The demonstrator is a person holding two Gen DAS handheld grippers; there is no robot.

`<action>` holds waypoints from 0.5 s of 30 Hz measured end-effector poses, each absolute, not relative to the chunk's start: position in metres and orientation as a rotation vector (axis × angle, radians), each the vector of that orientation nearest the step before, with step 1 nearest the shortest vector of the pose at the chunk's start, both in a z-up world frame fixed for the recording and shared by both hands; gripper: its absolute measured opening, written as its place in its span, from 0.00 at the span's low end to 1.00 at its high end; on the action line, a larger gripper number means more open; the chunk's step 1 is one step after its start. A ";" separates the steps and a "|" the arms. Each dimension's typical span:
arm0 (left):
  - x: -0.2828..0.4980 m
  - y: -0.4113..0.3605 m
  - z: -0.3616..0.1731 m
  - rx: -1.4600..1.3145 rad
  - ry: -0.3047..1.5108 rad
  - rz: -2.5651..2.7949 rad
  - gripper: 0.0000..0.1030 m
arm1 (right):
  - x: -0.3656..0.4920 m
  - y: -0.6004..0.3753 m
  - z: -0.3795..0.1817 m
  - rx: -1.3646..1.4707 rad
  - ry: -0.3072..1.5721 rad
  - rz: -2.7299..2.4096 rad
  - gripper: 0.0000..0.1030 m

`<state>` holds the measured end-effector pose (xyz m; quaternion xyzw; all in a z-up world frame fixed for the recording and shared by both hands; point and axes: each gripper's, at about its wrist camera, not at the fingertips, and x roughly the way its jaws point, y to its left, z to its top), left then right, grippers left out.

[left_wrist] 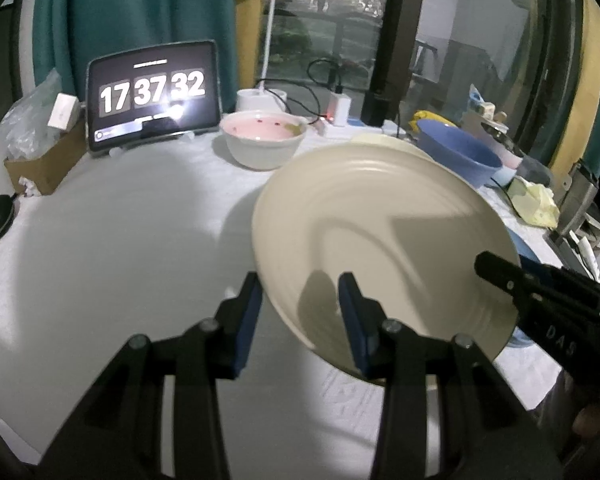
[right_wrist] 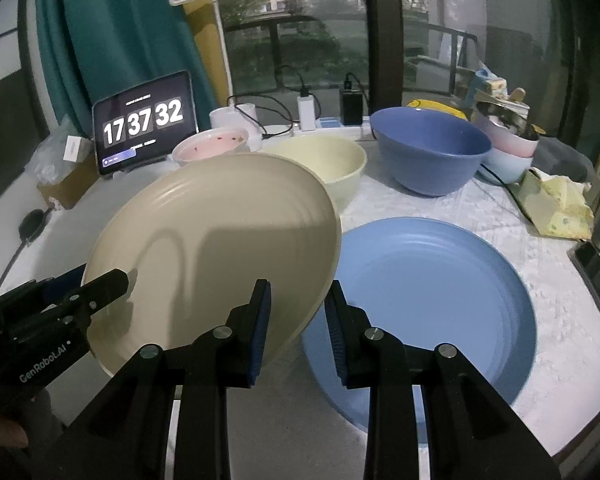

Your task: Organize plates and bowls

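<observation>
While tilted, ridged round cream plate point(right_wrist: 220, 240) between claws point(right_wrist: 296, 320).

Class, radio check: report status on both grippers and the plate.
Left gripper and right gripper both straddle the cream plate's rim, jaws apart. Plate tilted, off the table. Blue plate lies flat beside it; nothing in the way.

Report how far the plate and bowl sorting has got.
Done: nothing looks stacked among these dishes yet. In hand: the cream plate is tilted off the table, left gripper and right gripper both at its rim. Left: the blue plate, blue bowl, pale yellow bowl and dirty white bowl stand separately.
</observation>
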<state>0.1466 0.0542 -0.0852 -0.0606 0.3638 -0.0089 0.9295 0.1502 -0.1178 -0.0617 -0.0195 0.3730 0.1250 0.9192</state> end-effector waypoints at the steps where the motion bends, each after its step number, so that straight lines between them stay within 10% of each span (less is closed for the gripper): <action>1: 0.147 0.052 -0.085 -0.122 0.745 -0.021 0.39 | 0.150 -0.120 -0.061 -0.037 0.765 0.254 0.29; 15: 0.150 0.017 -0.084 -0.082 0.751 -0.065 0.39 | 0.144 -0.158 -0.061 0.008 0.757 0.214 0.29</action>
